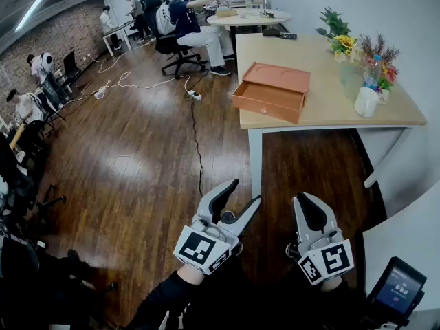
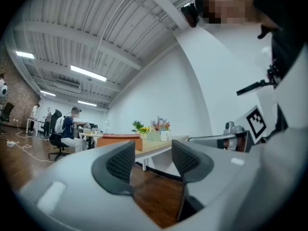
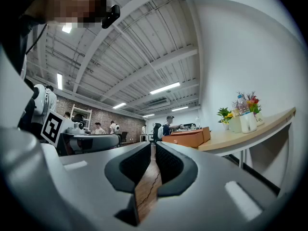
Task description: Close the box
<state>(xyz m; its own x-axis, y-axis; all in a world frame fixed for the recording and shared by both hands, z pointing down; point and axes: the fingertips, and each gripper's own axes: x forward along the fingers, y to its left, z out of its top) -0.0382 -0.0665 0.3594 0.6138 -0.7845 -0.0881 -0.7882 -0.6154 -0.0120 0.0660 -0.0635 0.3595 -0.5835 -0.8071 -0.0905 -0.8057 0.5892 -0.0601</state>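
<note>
Left gripper (image 1: pixel 245 191), jaws apart; box (image 1: pixel 271 90) beyond

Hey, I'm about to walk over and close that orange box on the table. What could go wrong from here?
1. The orange box sits at the table's front edge; pushing its lid hard might slide it off.
2. A cable lies on the floor beside the table: a possible trip.
3. The right gripper is shut, so it must open before gripping the lid.
</note>
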